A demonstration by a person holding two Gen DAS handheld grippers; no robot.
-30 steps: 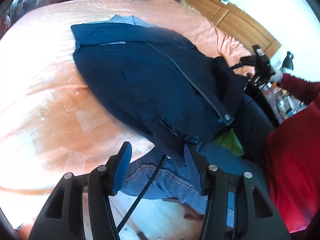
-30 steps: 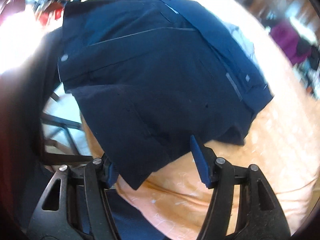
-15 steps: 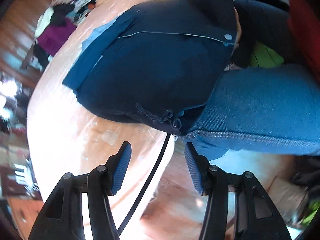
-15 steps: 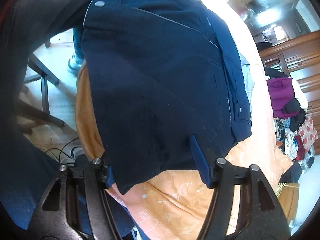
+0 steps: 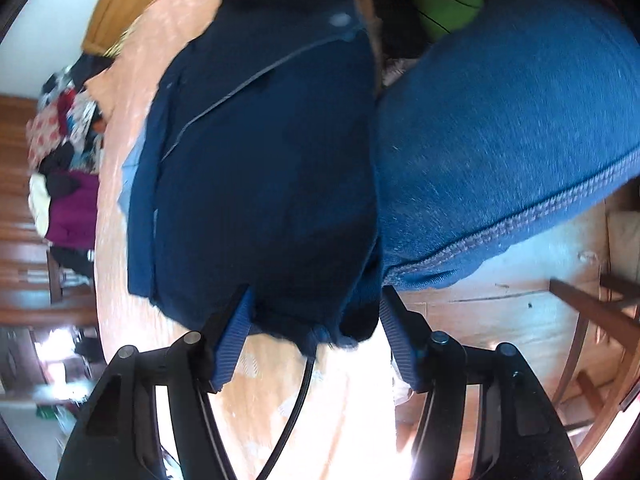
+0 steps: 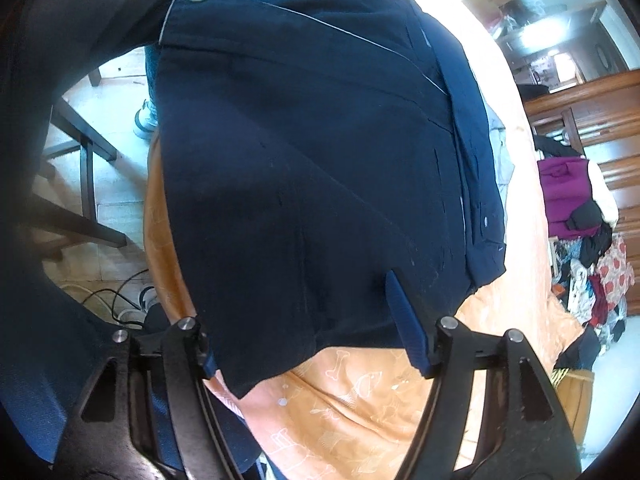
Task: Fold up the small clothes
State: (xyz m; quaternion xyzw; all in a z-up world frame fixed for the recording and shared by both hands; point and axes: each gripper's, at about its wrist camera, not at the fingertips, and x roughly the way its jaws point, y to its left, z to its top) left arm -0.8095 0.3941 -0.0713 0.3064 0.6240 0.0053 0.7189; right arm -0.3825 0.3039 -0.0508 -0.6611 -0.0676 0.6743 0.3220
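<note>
Both jaws apart at navy garment [image 5: 264,184] edge on orange bedspread [image 6: 360,408]; jeans leg [image 5: 500,128] crowds left

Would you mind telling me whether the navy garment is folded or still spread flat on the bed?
Spread, not folded: the navy garment lies in one broad layer on the orange bedcover, its near hem hanging over the edge.
</note>
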